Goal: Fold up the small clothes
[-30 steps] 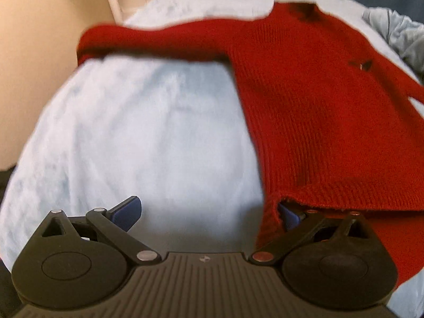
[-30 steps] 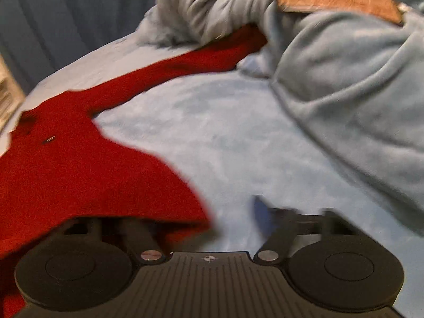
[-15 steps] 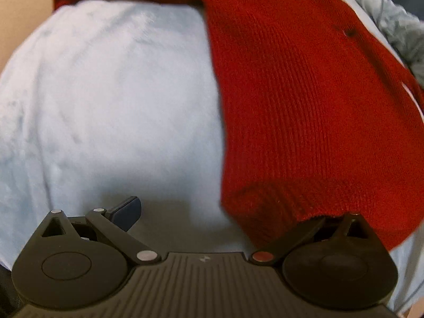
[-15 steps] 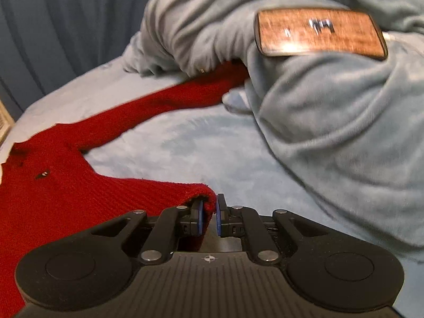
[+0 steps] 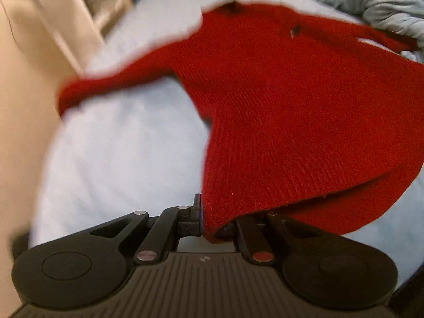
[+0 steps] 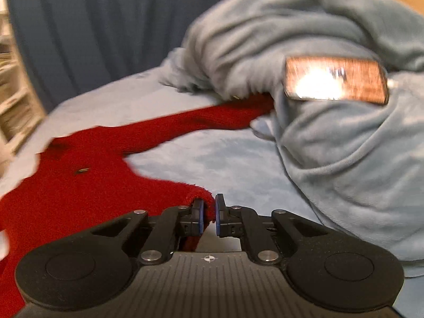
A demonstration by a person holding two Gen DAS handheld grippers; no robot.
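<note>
A red knit sweater [image 5: 291, 100] lies on a pale blue bed [image 5: 119, 159]. My left gripper [image 5: 209, 220] is shut on its lower left hem corner and holds that corner lifted; the right finger is hidden under the knit. In the right wrist view my right gripper [image 6: 209, 214] is shut on the sweater's [image 6: 79, 190] other hem corner. One sleeve [image 6: 201, 116] runs back to a heaped blanket, its cuff hidden under it. The other sleeve [image 5: 111, 84] stretches left toward the bed edge.
A heaped grey-blue blanket [image 6: 331, 132] fills the right side, with a wood-patterned phone [image 6: 336, 82] on it. It also shows in the left wrist view [image 5: 371, 2]. A dark curtain [image 6: 92, 31] hangs behind the bed. Pale shelving [image 5: 79, 21] stands at the left.
Both grippers have closed on the sweater's hem corners, right first, then left. The hem is now lifted off the bed and the left view has tilted up.
</note>
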